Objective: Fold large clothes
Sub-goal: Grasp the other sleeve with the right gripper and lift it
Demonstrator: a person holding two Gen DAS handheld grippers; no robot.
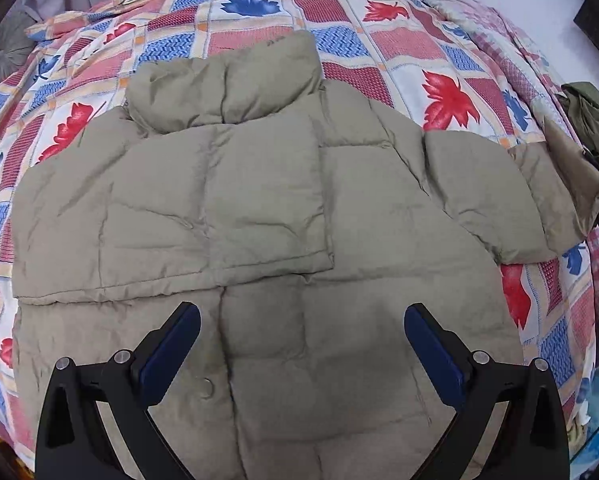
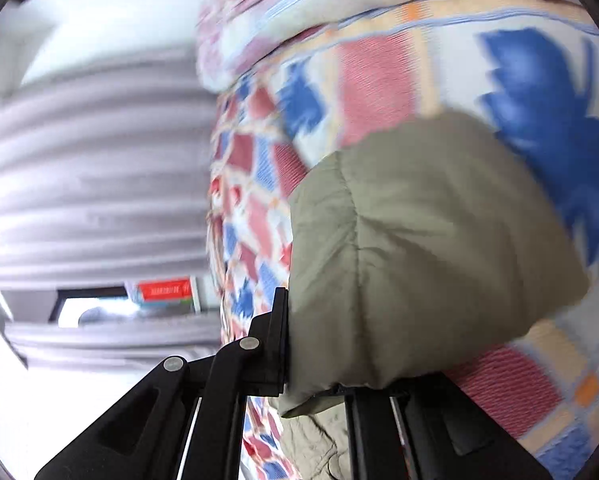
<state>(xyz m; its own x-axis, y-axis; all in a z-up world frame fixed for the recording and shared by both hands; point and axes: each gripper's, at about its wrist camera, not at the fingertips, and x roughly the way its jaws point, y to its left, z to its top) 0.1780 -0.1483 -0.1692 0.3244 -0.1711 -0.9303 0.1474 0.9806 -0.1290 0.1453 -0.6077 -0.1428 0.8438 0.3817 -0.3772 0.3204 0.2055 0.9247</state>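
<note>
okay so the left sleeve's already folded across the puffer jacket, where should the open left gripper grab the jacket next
Probably the hem of the jacket, nearest the left gripper: come in low from the near side and pinch that edge, since it lies flat and free there. The right gripper already clamps the other sleeve.

No text can be read. A red label (image 2: 164, 289) at about nine o'clock in the right wrist view carries white lettering, too blurred to make out.
</note>
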